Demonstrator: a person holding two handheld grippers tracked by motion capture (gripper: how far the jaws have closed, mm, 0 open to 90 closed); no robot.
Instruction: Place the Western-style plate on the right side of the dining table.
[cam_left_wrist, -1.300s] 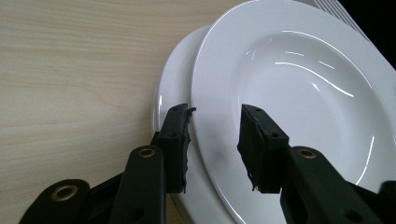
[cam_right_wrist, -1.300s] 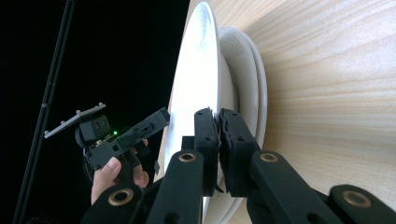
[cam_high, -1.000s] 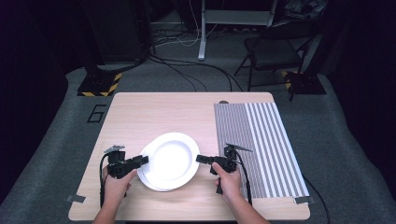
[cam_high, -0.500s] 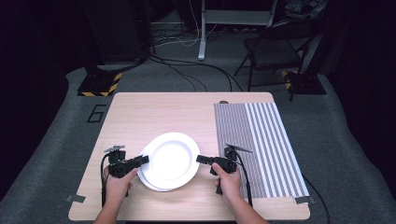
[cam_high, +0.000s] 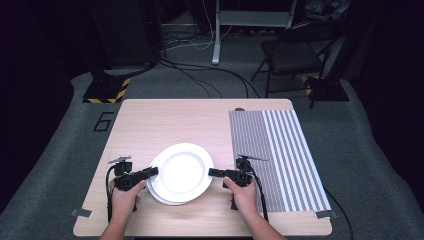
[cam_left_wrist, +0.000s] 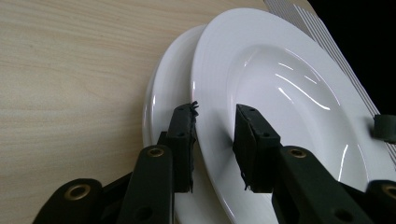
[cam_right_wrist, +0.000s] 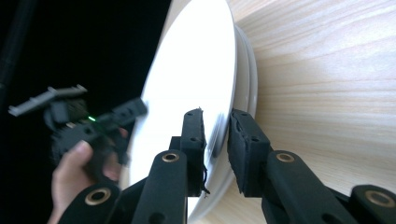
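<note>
- Two white plates are sitting stacked near the front edge of the wooden table in the high view, top plate resting on the lower plate and shifted a bit toward the far side. The left gripper is coming at the rim from one side and the right gripper from the opposite side. A striped mat is lying just beside them.
- Left gripper view: the jaws have just been closing and are straddling the top plate's rim, one under it and one over it, but I'm seeing a gap, so it isn't gripping yet. The lower plate is peeking out behind.
- Right gripper view: the jaws have just been opening, with the rim of the top plate sitting between them (blurry here, but they look loosened, not clamped).
- My guess on handling: glazed ceramic, so stiff, fairly heavy, slick and chippable. Pinching the flat rim on opposite sides and lifting level is looking like the safest hold.
</note>
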